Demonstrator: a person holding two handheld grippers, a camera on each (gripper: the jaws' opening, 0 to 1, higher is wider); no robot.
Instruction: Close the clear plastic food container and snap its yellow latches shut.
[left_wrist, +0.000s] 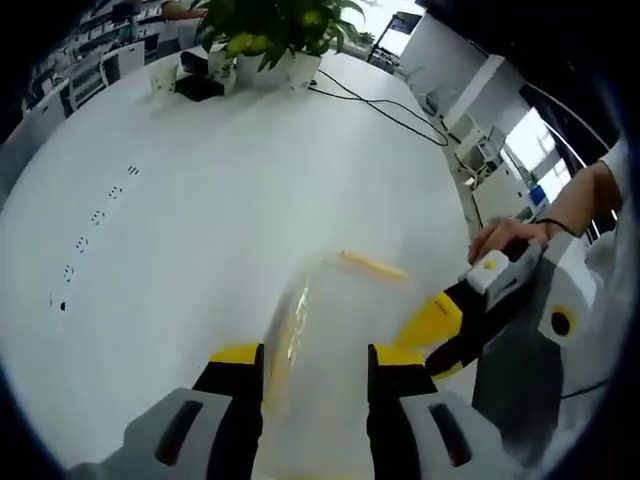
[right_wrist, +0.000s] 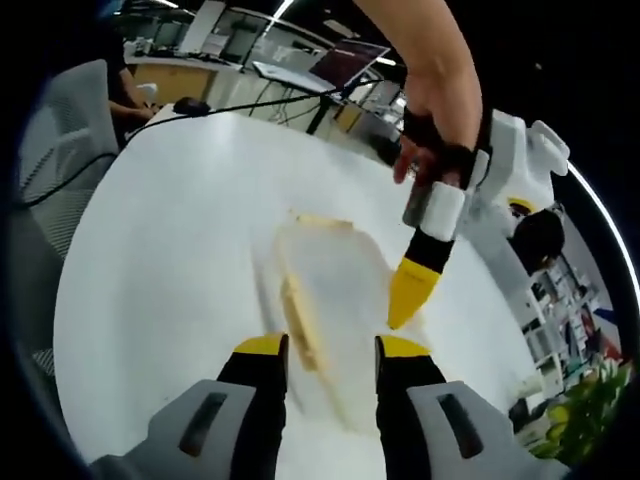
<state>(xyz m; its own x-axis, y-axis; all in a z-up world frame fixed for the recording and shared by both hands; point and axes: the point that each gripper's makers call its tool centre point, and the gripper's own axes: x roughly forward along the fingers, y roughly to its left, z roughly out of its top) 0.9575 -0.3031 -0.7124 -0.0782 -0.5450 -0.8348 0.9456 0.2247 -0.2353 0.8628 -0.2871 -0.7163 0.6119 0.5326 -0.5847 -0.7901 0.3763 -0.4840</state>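
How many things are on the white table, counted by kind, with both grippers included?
Grippers: 2, left gripper and right gripper
Clear plastic food containers: 1
Potted plants: 2
Black cables: 1
Dark objects beside the plants: 1
Total: 7

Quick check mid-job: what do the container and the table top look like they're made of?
Container: seemingly clear, slightly cloudy plastic, since the white table shows through it; its yellow latches look like opaque plastic. Table: smooth white, probably laminate, with a soft sheen.
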